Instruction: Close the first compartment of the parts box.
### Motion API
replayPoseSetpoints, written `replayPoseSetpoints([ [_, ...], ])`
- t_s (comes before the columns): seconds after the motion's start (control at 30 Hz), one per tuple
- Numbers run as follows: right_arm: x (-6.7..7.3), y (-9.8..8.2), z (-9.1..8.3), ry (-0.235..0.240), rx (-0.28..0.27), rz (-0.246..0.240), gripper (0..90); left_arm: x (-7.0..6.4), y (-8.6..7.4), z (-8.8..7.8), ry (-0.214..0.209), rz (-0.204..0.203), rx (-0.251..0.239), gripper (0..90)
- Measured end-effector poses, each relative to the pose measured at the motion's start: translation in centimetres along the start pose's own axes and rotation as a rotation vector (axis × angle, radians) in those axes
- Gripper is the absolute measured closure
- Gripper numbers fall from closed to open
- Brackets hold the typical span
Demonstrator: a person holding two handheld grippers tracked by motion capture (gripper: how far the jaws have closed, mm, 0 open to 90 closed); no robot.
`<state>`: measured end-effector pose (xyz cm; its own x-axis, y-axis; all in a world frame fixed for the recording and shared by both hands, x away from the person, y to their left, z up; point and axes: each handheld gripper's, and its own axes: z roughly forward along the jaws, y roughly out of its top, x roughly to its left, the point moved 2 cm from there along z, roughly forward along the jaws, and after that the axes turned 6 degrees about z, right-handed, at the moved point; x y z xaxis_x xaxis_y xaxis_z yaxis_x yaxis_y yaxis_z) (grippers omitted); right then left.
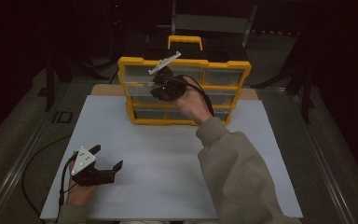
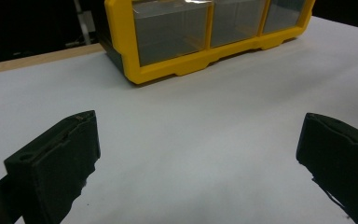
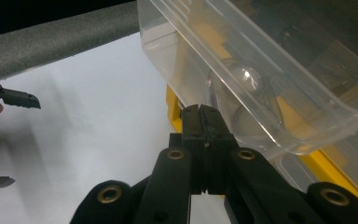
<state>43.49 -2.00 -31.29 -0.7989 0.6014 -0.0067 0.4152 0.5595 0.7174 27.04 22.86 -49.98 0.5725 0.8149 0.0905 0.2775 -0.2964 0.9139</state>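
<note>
A yellow organizer with clear drawers stands at the far side of the white board. My right gripper is up against its left front with the jaws pressed together. In the right gripper view the right gripper sits just under a clear drawer that is pulled out of the yellow frame; whether the tips pinch its edge I cannot tell. My left gripper rests on the board at the near left, open and holding nothing. From the left gripper view, the left gripper faces the organizer across bare board.
The organizer has a yellow carry handle on top. The board lies on a wooden table edge, with dark floor and stand legs around it. A cable trails off the board's near left side. The left gripper shows far off in the right gripper view.
</note>
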Motion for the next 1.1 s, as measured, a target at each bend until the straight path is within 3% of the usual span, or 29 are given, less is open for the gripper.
replayPoseSetpoints([
  [1.1, -0.68, 0.45, -0.04, -0.043, -0.042, 0.047, 90.0, -0.03, -0.02, 0.04, -0.002, 0.000, 0.001, 0.1],
])
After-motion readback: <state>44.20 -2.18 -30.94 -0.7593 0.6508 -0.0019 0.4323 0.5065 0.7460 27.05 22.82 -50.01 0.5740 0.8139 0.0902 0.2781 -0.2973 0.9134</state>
